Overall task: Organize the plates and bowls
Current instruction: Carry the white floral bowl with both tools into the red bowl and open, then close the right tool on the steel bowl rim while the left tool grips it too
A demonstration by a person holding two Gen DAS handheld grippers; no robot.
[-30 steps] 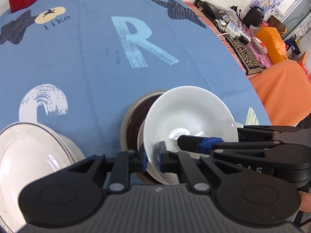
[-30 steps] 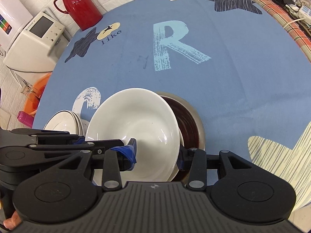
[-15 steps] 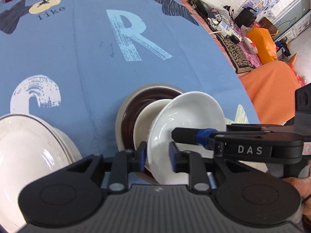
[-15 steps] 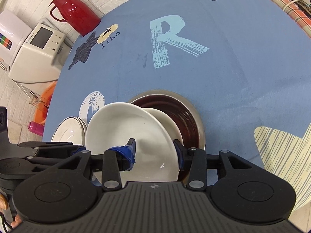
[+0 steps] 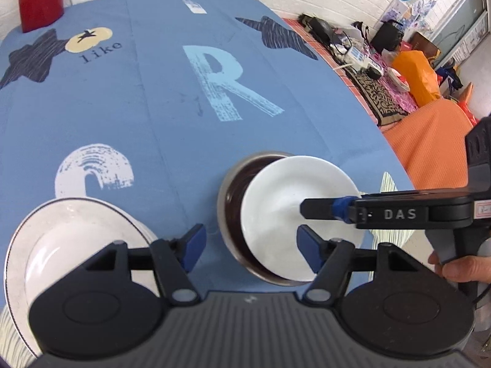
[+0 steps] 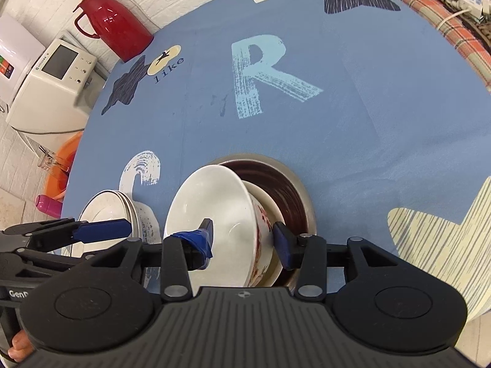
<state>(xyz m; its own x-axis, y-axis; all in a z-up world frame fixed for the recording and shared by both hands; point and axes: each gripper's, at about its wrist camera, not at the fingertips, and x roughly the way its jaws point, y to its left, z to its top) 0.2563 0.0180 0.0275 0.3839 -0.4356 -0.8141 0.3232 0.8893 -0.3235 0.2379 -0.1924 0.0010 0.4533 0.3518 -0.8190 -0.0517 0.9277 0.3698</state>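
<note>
Change since a second ago: the left gripper (image 5: 248,242) has been opened and drawn back from the white bowl (image 6: 214,224), whose rim it pinched before; the bowl has been tipped up more steeply.
Left gripper: its blue-padded fingers (image 5: 193,240) are spread wide, nothing is held between them, and they are kept just short of the dishes, apart from them.
Right gripper (image 6: 242,243): its jaws are seen astride the white bowl's wall, one blue pad inside the bowl, the other against the patterned outside; whether the wall is actually clamped cannot be told, as a little gap seems to show.
White bowl: it is held tilted on its edge, its opening turned to the left, over a smaller white dish (image 6: 265,202).
Brown plate (image 6: 288,190): it is laid flat on the blue tablecloth (image 6: 353,122), with the smaller white dish in it.
White plates (image 5: 61,245): a stack is set on the cloth to the left, near the brown plate but apart from it.
Red jug (image 6: 116,30): it is stood upright at the far edge of the table.
Hand (image 5: 460,271): part of it is seen on the right gripper's handle.
</note>
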